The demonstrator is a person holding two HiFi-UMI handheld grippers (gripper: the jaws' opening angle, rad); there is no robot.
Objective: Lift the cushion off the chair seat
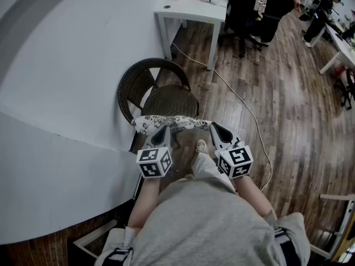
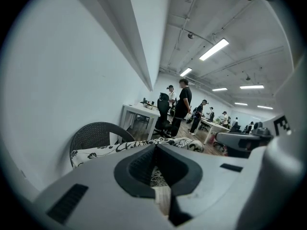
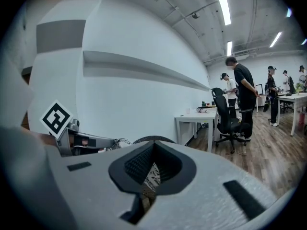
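Observation:
A white cushion with a black floral print (image 1: 166,123) hangs stretched between my two grippers, at the front edge of a dark wicker chair (image 1: 161,96). The chair's woven seat shows bare behind it. My left gripper (image 1: 165,129) is shut on the cushion's left part, and my right gripper (image 1: 214,128) is shut on its right end. In the left gripper view the cushion (image 2: 110,150) spreads out past the closed jaws of the left gripper (image 2: 156,150), with the chair back (image 2: 96,133) behind. In the right gripper view, printed fabric (image 3: 152,176) shows between the closed jaws of the right gripper (image 3: 153,147).
A white wall runs along the left. A white table (image 1: 191,10) stands beyond the chair, with a black office chair (image 1: 238,10) and people further back. A cable (image 1: 244,104) trails over the wooden floor. The person's shoe (image 1: 201,146) is below the cushion.

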